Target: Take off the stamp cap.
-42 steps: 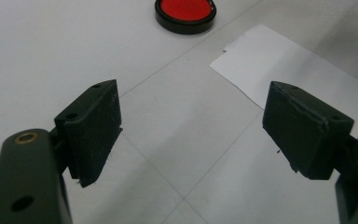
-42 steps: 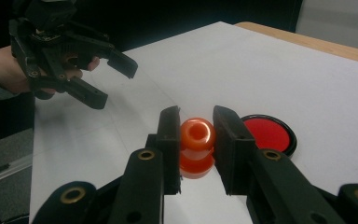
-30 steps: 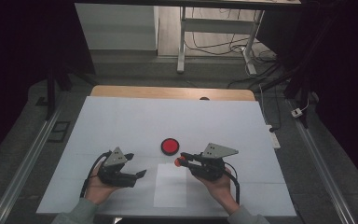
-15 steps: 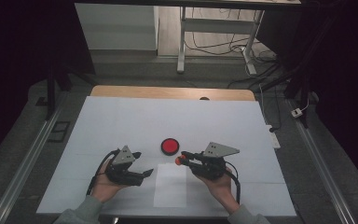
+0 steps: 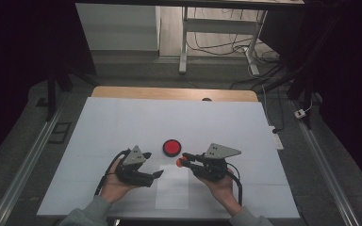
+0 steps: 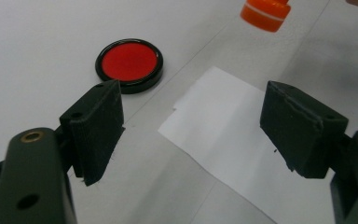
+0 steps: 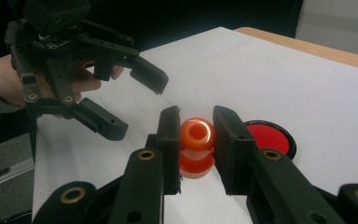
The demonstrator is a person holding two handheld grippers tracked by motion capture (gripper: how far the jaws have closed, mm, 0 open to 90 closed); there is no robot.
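We count three loose things on the bench (image 5: 113, 117), which is covered in smooth matte white with a bare wood strip along the far edge.

One orange stamp (image 7: 196, 145): glossy plastic, round, waisted like a spool, with a hollow dimple in its top end. It is clamped between the flat black pads of the right tool (image 7: 196, 149), jaws pressed to its sides. In the high view it shows as a small orange dot (image 5: 180, 163) at the tip of the right tool (image 5: 185, 161), held over the bench just beside the near right of the ink pad. From the left gripper view we see its ribbed orange base with a pale band (image 6: 265, 11) hanging above the bench.

One ink pad (image 5: 172, 147): shallow round black dish, glossy rim, lid off, holding a flat red pad inside (image 6: 129, 62). It sits near the bench middle, just beyond both tools.

One sheet of paper (image 5: 173, 186): thin, plain white, rectangular, lying flat at the near edge between the hands; one corner looks slightly nicked (image 6: 177, 108).

Two tools, both black hard plastic with brass rivets and rough-textured pads. The left tool (image 5: 156, 174) has jaws wide apart, holding nothing, hovering over the paper's left edge (image 6: 191, 126). Each tool carries a grey triangular plate (image 5: 222, 150).
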